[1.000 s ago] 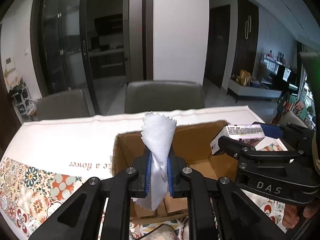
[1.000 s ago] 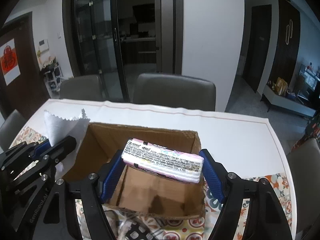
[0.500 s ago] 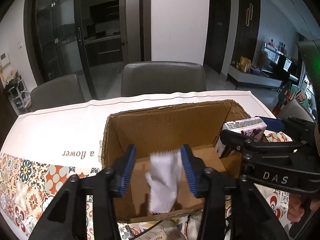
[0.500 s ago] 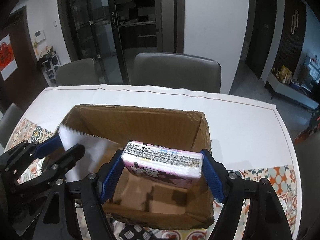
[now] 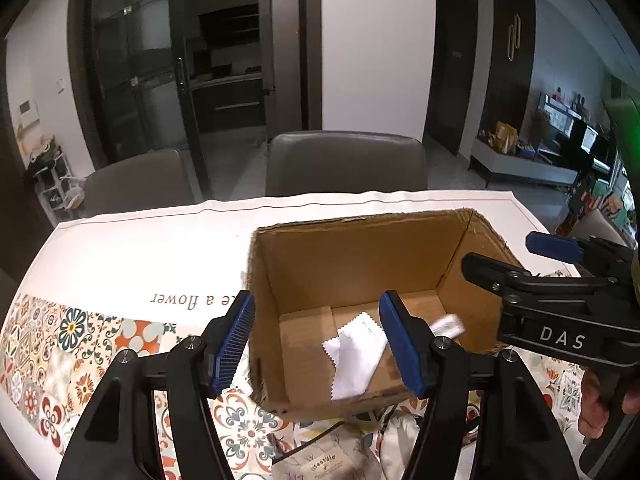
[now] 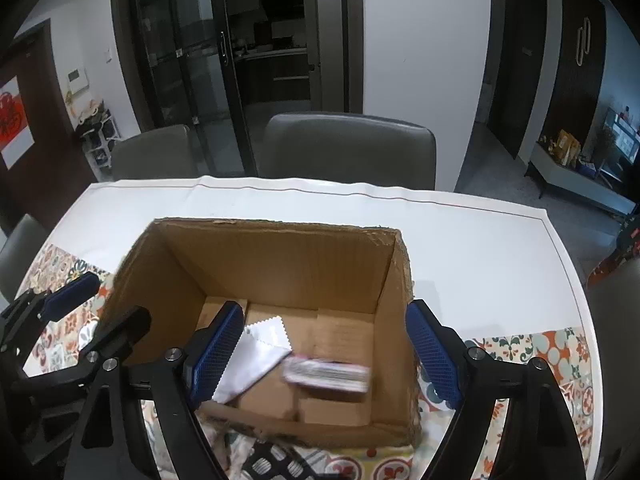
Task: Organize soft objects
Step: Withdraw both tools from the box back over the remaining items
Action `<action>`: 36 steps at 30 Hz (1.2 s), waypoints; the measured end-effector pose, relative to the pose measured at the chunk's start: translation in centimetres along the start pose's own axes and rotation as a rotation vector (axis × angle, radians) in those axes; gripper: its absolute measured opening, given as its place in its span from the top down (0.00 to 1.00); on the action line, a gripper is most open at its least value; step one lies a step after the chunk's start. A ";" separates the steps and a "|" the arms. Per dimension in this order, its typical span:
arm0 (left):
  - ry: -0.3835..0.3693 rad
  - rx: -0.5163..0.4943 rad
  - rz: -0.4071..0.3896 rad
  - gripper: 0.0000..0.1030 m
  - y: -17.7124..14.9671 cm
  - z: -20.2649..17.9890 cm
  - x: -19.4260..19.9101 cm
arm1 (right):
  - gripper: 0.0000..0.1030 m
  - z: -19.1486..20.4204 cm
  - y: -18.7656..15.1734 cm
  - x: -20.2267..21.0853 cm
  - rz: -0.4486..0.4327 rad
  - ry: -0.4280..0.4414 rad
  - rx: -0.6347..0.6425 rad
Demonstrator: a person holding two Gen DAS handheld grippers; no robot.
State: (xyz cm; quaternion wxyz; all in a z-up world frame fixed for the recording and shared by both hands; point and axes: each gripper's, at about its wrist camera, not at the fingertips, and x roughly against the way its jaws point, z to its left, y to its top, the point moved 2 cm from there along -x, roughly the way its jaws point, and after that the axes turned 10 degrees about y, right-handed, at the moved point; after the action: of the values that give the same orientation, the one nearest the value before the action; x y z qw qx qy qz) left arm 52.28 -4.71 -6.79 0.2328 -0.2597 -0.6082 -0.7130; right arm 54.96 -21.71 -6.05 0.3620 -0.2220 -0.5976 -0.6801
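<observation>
white cloth (image 6: 256, 356) and tissue pack (image 6: 326, 374) inside cardboard box (image 6: 280, 264)

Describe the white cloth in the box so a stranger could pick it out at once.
On the patterned tablecloth stands an open cardboard box. On its floor, at the left in the right wrist view, lies the white cloth, flat and thin. Its zigzag-cut edges set it apart from the blurred pink tissue pack beside it.
</observation>
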 end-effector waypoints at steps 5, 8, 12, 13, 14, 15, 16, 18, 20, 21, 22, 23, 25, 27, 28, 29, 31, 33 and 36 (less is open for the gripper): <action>0.023 0.002 -0.038 0.35 -0.3 0.6 2.4 | 0.18 0.7 -0.3 2.1 -0.035 -0.008 0.009; 0.035 0.012 -0.064 0.31 -0.6 0.9 4.1 | 0.18 1.3 -0.6 3.4 -0.053 0.009 0.014; 0.048 0.027 -0.083 0.26 -0.8 1.5 5.8 | 0.18 2.0 -0.8 5.2 -0.075 0.016 0.019; 0.051 0.032 -0.088 0.26 -0.9 1.7 6.4 | 0.18 2.2 -0.9 5.7 -0.083 0.007 0.022; 0.053 0.036 -0.090 0.24 -0.9 1.9 6.7 | 0.18 2.4 -0.9 6.0 -0.089 0.004 0.023; 0.054 0.039 -0.092 0.24 -1.0 2.0 7.1 | 0.18 2.6 -1.0 6.6 -0.098 0.002 0.026; 0.056 0.044 -0.095 0.24 -1.2 2.2 7.5 | 0.18 2.8 -1.1 7.0 -0.105 -0.001 0.030; 0.065 0.051 -0.102 0.24 -1.5 2.5 8.3 | 0.18 3.3 -1.5 7.9 -0.117 -0.006 0.041; 0.070 0.055 -0.109 0.24 -1.8 2.7 9.2 | 0.18 3.8 -1.8 8.7 -0.134 -0.014 0.057; 0.071 0.056 -0.110 0.24 -2.0 2.8 9.6 | 0.18 4.0 -2.0 9.1 -0.139 -0.017 0.062; 0.074 0.059 -0.109 0.24 -2.2 3.0 10.0 | 0.18 4.2 -2.2 9.5 -0.145 -0.016 0.066; 0.076 0.062 -0.110 0.24 -2.3 3.0 10.3 | 0.18 4.4 -2.3 9.8 -0.149 -0.015 0.068; 0.080 0.070 -0.110 0.24 -2.6 3.2 11.0 | 0.18 4.7 -2.7 10.5 -0.159 -0.019 0.068; 0.079 0.076 -0.112 0.24 -3.0 3.3 11.8 | 0.18 5.0 -3.1 11.2 -0.169 -0.020 0.071; 0.079 0.079 -0.113 0.24 -3.2 3.4 12.2 | 0.18 5.0 -3.3 11.5 -0.173 -0.021 0.072; 0.079 0.083 -0.110 0.24 -3.4 3.5 12.5 | 0.18 5.1 -3.5 11.8 -0.177 -0.020 0.073; 0.075 0.090 -0.100 0.24 -3.8 3.5 13.0 | 0.18 5.3 -3.9 12.4 -0.182 -0.013 0.075; 0.072 0.095 -0.090 0.24 -4.3 3.5 13.4 | 0.18 5.5 -4.5 13.0 -0.184 -0.009 0.076; 0.078 0.099 -0.072 0.24 -5.2 3.6 13.7 | 0.18 5.5 -5.3 13.4 -0.179 0.000 0.070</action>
State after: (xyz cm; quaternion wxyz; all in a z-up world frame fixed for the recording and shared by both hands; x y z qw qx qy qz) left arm 38.85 -0.60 -1.22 0.2434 -0.1978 -0.6420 -0.6997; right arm 41.71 -19.29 1.36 0.3075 -0.1548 -0.6384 -0.6884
